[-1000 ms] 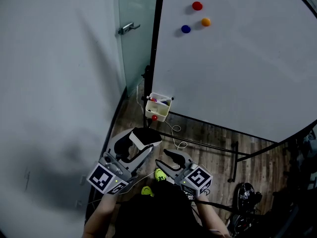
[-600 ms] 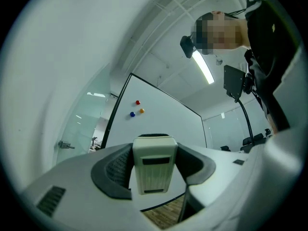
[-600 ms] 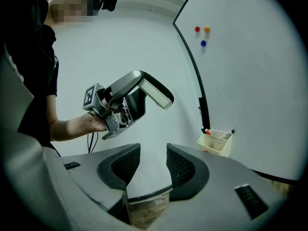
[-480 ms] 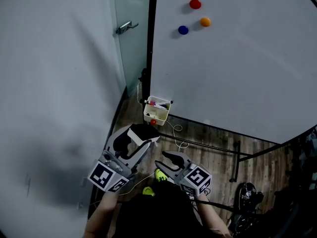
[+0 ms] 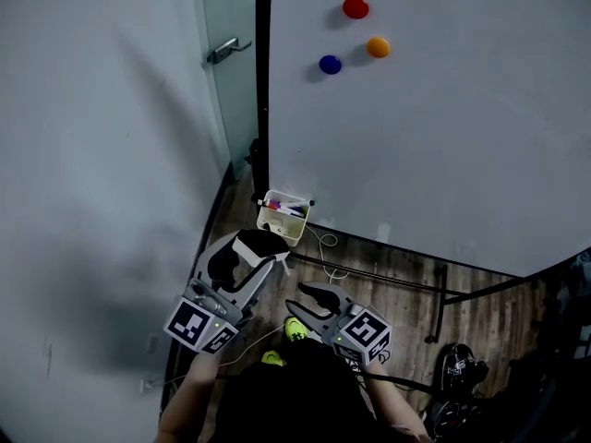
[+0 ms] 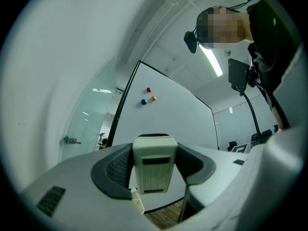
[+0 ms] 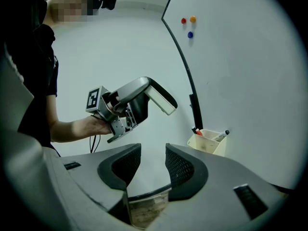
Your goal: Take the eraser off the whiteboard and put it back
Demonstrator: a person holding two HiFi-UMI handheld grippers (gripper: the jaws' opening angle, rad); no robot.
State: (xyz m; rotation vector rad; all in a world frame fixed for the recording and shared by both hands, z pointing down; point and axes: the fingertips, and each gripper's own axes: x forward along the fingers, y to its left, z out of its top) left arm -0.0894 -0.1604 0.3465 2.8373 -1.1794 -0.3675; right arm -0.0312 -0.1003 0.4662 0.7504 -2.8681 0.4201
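Observation:
The eraser (image 6: 154, 170) is a whitish ribbed block, and my left gripper (image 6: 155, 159) is shut on it, with dark pads on both sides. In the head view the left gripper (image 5: 247, 255) holds the eraser (image 5: 266, 244) low in front of the whiteboard (image 5: 443, 127). The right gripper view shows the eraser (image 7: 161, 98) from the side, sticking out of those jaws. My right gripper (image 7: 153, 165) has nothing between its jaws, which are closing. In the head view, the right gripper (image 5: 307, 296) sits beside the left one.
Red (image 5: 355, 7), orange (image 5: 378, 47) and blue (image 5: 330, 64) magnets stick high on the board. A cream marker box (image 5: 283, 216) hangs at the board's lower left corner. A glass door with a handle (image 5: 228, 50) stands left. Stand legs and cables cross the wooden floor (image 5: 397, 284).
The whiteboard's edge and the marker box have slid left in the head view. Both grippers have shifted a little, and the left one keeps hold of the eraser.

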